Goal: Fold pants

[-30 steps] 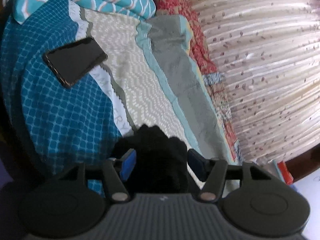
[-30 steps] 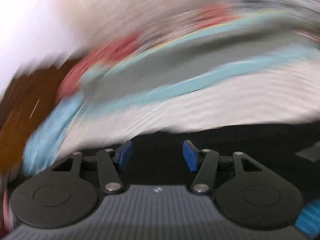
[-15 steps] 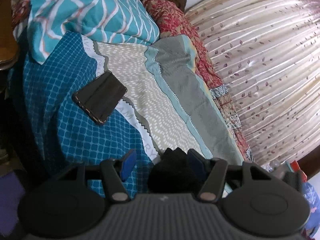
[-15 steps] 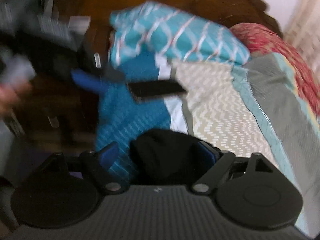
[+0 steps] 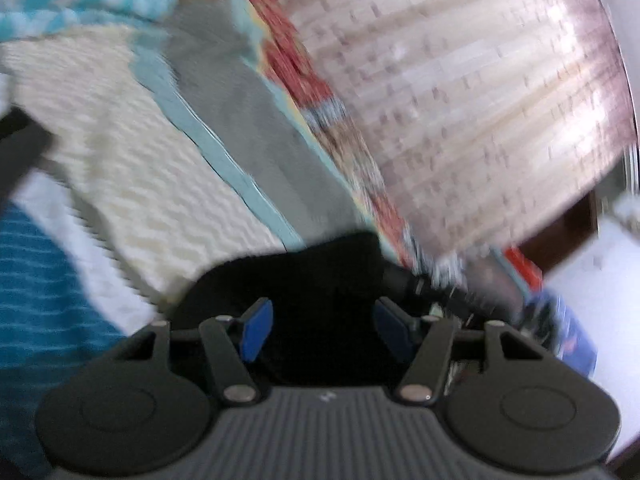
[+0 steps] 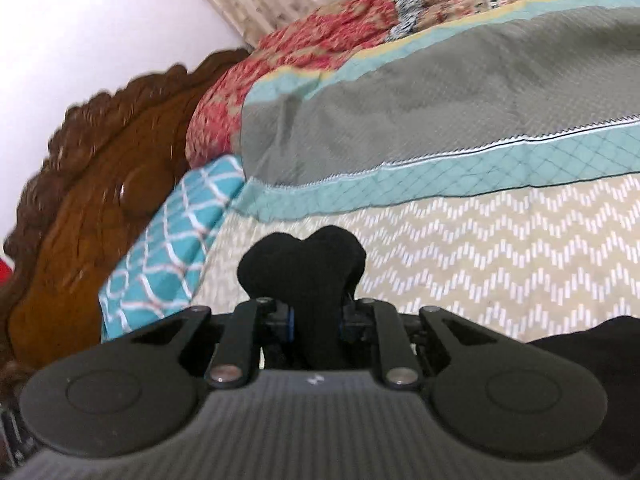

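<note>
Right gripper [image 6: 316, 322] pressed together on bunch of black pants [image 6: 308, 264]; fabric bulges out above blue pads, held over beige zigzag part of bed cover [image 6: 500, 256]. More black fabric at lower right edge of right wrist view. Left gripper [image 5: 320, 322] spread wide, blue pads apart; black pants [image 5: 316, 276] lie between and beyond fingers, contact with pads not clear because left wrist view is blurred. Carved wooden headboard [image 6: 92, 200] and teal pillow [image 6: 172, 248] at left; curtain [image 5: 460, 92] beyond bed.

Patterned bedspread [image 6: 500, 256], teal pillow [image 6: 168, 248], carved headboard [image 6: 100, 184].
</note>
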{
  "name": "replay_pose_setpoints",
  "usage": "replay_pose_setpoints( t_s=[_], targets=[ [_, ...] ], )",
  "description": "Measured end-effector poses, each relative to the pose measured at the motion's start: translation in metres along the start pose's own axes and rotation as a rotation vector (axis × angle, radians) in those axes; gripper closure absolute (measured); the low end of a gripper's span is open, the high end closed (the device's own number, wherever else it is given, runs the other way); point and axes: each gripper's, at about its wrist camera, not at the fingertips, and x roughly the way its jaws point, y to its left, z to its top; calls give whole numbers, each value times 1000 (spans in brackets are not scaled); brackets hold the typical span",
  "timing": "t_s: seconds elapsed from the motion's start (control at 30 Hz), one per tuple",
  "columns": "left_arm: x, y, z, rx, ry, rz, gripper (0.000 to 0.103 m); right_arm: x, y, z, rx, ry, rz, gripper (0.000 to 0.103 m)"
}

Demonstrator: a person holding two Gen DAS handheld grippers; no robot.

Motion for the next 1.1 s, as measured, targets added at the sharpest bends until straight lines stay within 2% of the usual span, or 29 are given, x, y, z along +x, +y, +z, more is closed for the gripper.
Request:
replay_pose_setpoints(
  t_s=[0.07, 0.1, 0.13, 0.2, 0.27, 0.3, 0.37, 0.43, 0.5, 0.53, 0.57, 0.6, 0.67, 0.77, 0.83, 0.9, 1.0, 1.1],
  targets=[
    [38, -1, -6, 34, 104, -15, 57, -4, 6, 0, 0, -18, 28, 83],
    [54, -1, -9, 55, 143, -3, 68, -7, 11, 1, -10, -24, 45, 83],
    [71, 0, -11, 79, 183, 43, 75, -13, 15, 2, -22, -29, 64, 83],
    [97, 5, -12, 133, 209, 169, 80, -20, 28, 1, -51, -22, 117, 84],
    [104, 12, -4, 157, 149, 278, 81, -27, 47, -4, -112, 0, 181, 84],
    [101, 19, 4, 124, 109, 306, 81, -24, 57, -7, -151, 18, 211, 84],
    [85, 38, 20, -3, 18, 307, 81, -19, 73, -20, -211, 78, 267, 85],
    [71, 53, 25, -78, -32, 314, 87, -6, 83, -41, -272, 166, 305, 85],
    [61, 67, 25, -129, -25, 329, 85, 12, 89, -63, -339, 243, 293, 85],
    [54, 73, 24, -152, -19, 352, 70, 21, 90, -73, -361, 270, 277, 85],
    [44, 77, 22, -166, -16, 374, 61, 30, 90, -81, -390, 288, 252, 85],
    [32, 83, 20, -180, -5, 376, 50, 38, 90, -89, -423, 303, 226, 85],
    [7, 94, 16, -224, 16, 347, 49, 54, 90, -104, -485, 325, 172, 85],
    [-34, 113, 8, -350, -34, 287, 49, 73, 92, -123, -539, 356, 138, 80],
    [-51, 114, 5, -385, -72, 269, 47, 83, 95, -133, -555, 380, 137, 66],
    [-56, 105, 7, -369, -92, 247, 46, 92, 98, -143, -580, 420, 141, 44],
    [-55, 78, 17, -299, -119, 165, 46, 85, 104, -141, -591, 397, 129, 42],
    [-54, 48, 17, -200, -125, 64, 47, 63, 98, -132, -538, 359, 118, 41]
  ],
)
